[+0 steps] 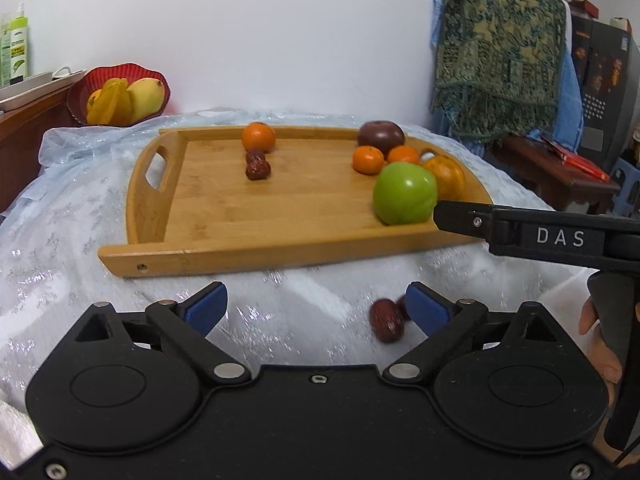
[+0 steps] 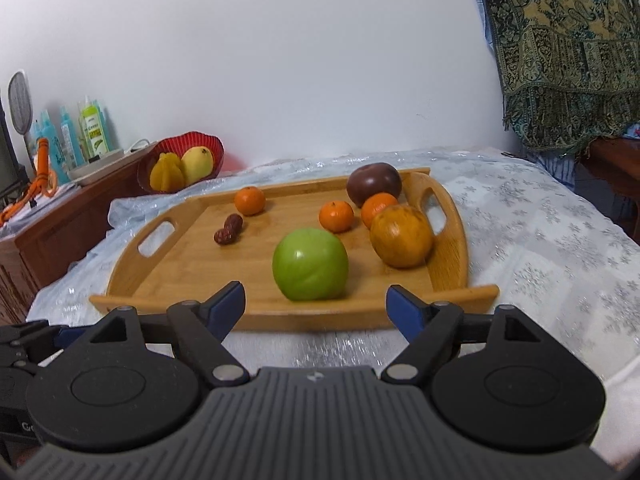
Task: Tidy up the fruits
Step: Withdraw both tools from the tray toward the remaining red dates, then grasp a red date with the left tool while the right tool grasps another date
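My left claw (image 1: 316, 308) gapes wide over the silvery tablecloth (image 1: 72, 240), two wrinkled dark-red dates (image 1: 387, 320) lying just inside its right finger. My right claw (image 2: 316, 308) spreads wide before the bamboo tray (image 2: 280, 316), where the round green apple (image 2: 310, 264) sits nearest; tangerines (image 2: 337, 216) and a purple fruit (image 2: 374, 185) rest beyond

text: "DAS", white capitals | on: black body of right hand-held gripper (image 1: 560, 236), left wrist view | bottle labels (image 2: 95, 130): too small to read
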`<state>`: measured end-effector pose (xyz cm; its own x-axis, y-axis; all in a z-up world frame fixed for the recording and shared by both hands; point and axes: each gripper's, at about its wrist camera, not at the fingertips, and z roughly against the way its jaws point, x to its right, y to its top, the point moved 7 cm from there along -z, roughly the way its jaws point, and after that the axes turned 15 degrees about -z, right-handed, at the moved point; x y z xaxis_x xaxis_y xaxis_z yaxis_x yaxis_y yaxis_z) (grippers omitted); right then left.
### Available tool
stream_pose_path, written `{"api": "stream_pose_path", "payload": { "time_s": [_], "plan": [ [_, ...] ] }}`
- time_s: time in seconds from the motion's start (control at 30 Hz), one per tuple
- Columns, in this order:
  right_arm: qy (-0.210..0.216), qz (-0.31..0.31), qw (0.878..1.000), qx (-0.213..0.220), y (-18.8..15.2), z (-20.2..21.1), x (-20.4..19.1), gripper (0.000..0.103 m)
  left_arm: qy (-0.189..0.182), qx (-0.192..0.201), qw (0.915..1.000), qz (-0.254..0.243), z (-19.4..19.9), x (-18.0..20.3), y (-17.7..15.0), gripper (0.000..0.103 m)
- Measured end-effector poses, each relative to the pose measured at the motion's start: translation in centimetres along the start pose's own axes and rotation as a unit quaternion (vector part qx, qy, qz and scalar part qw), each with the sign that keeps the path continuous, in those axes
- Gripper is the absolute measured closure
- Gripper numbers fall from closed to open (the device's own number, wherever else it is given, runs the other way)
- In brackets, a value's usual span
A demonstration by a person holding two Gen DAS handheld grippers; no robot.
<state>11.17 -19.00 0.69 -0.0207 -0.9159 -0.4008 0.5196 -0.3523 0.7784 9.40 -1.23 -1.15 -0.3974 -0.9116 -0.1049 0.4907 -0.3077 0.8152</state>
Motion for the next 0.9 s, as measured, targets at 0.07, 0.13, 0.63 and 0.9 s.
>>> {"api": "stream_pose_path", "payload": {
  "time_s": [0.07,0.13,0.63,0.9],
  "plan": [
    [-0.004,0.000,1.000,0.000,-0.4,0.4,0.2,0.015,-0.003,0.002,1.0000,-0.004,0.1,0.4,-0.3,0.007],
    [-0.009,0.000,1.000,0.000,-0.7,0.7,0.4,0.015,-0.007,0.006,0.9999,-0.010,0.2,0.8,-0.5,0.016],
    [-0.037,0.008,0.999,-0.006,-2.4,1.8,1.8,0.015,-0.047,0.004,0.9989,-0.008,-1.2,2.6,-1.0,0.074],
    [-0.027,0.043,0.999,-0.013,-3.2,1.6,0.5,0.015,-0.014,0.006,0.9997,-0.020,-0.7,1.4,-1.3,0.075]
  ]
}}
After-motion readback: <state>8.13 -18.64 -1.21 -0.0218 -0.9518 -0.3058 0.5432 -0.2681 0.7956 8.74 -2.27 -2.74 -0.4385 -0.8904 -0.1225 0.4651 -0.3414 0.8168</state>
